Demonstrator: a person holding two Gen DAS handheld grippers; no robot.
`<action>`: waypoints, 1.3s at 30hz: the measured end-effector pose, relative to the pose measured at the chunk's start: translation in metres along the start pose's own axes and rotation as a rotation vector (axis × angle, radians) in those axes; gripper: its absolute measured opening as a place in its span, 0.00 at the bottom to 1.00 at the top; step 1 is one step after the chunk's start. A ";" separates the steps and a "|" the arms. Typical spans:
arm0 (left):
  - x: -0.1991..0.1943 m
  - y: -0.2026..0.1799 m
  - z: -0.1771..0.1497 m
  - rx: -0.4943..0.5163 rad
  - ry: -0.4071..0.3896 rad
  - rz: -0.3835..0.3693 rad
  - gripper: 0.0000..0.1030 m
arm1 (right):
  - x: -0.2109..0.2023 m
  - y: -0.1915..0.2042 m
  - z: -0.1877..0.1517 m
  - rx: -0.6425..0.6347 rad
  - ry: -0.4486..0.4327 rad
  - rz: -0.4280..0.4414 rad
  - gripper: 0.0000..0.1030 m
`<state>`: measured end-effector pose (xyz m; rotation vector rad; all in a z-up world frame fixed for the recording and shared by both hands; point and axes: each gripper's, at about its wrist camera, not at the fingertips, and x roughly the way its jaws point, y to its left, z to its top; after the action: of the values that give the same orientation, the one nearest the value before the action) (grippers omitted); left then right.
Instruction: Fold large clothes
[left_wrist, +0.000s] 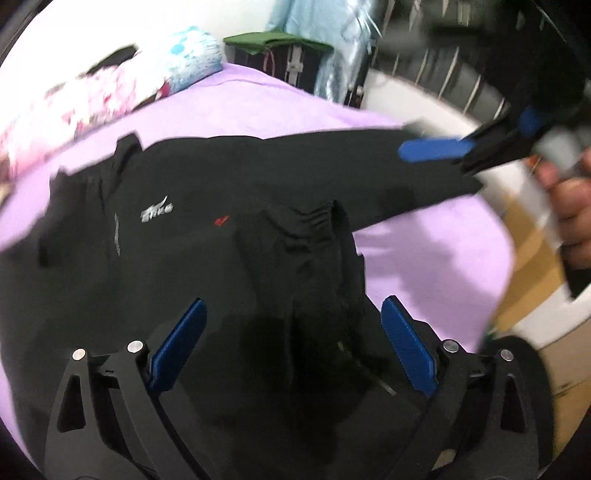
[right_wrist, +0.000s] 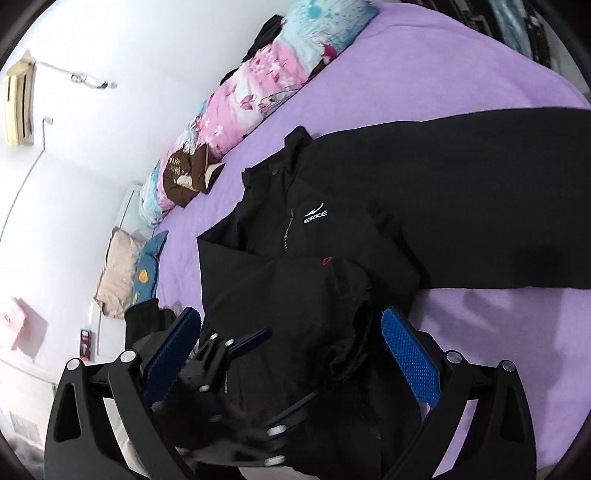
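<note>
- The left gripper (left_wrist: 291, 314) stands wide open over the jacket's (left_wrist: 184, 266) folded lower part, blue pads (left_wrist: 408, 347) apart, nothing between them.
- The right gripper (right_wrist: 291, 332) is also spread wide above the bunched black cloth.
- The black jacket lies on the purple sheet (right_wrist: 424, 62); one sleeve (right_wrist: 480, 199) stretches toward 3 o'clock.
- White chest lettering (right_wrist: 316, 216) reads "ERKE" under a swoosh mark; a small red patch (right_wrist: 325, 261) sits just below.
- A floral quilt (right_wrist: 240, 107) lies toward 11 o'clock.

A black jacket (right_wrist: 369, 229) is lying spread on the purple bed (right_wrist: 424, 66); the right tool (right_wrist: 291, 325) is hovering open above it.
</note>
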<state>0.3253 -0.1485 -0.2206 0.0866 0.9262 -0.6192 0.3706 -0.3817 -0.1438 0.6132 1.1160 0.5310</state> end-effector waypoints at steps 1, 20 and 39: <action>-0.010 0.009 -0.005 -0.030 -0.013 -0.013 0.91 | 0.003 0.005 0.001 -0.016 0.006 -0.001 0.94; -0.131 0.351 -0.142 -1.013 -0.434 -0.319 0.93 | 0.193 0.235 0.043 -0.545 0.220 -0.053 0.94; -0.074 0.405 -0.181 -1.271 -0.365 -0.484 0.93 | 0.363 0.320 0.061 -0.728 0.340 -0.195 0.94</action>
<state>0.3783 0.2787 -0.3503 -1.3730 0.8383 -0.3659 0.5265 0.0805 -0.1424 -0.2254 1.1804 0.8321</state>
